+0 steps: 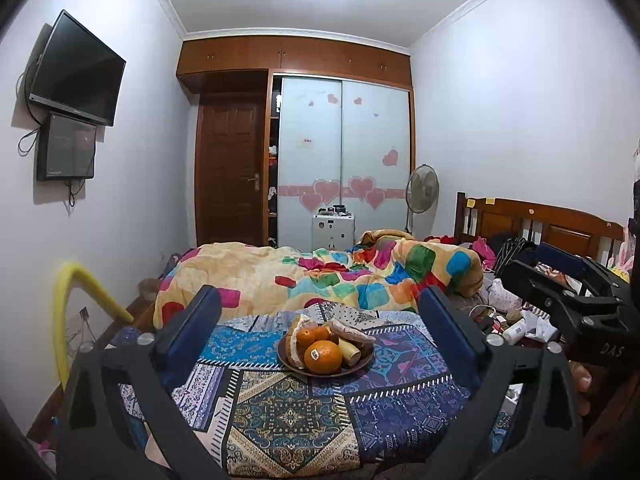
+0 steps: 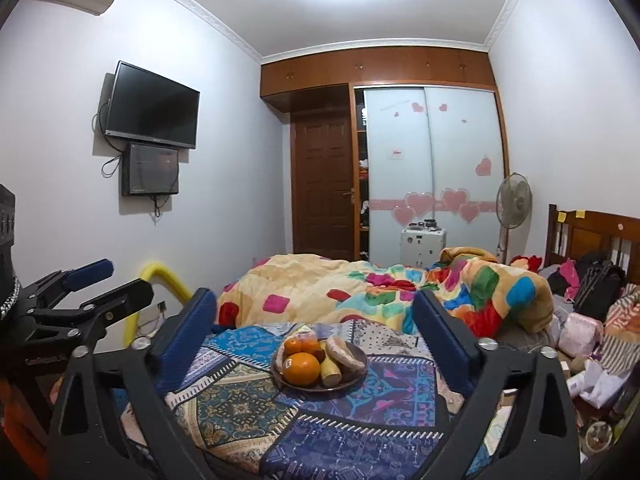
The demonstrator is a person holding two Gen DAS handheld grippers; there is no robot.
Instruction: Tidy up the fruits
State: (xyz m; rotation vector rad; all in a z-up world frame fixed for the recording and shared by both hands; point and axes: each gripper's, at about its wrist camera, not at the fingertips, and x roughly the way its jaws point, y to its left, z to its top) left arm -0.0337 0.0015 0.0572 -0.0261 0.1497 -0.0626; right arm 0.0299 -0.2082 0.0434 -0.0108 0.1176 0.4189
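We hold the left tool level and pointed at the bed, its two blue fingers spread wide with nothing between them; the right tool sits the same way, wide and empty, and each shows at the edge of the other's view.

Ahead of both tools, framed between their fingertips, a dark round plate rests on the patchwork cover of the bed. Going left to right across it in the left wrist view: a pale cut wedge of some fruit stands at the plate's left rim; just right of it a small orange lies toward the back; nearer to us a large orange with a sticker sits at the front; a short piece of banana lies beside it; a pale speckled fruit that we cannot name rests across the back right.

As to progress, we judge cautiously; all the fruit we can see is gathered on the one plate, touching and piled, and none lies loose on the cover around it. That fits a pile collected and the job near its end; it fits equally a heap waiting to be sorted out to other places, though we see no second dish ahead of either tool. The pictures do not settle which.
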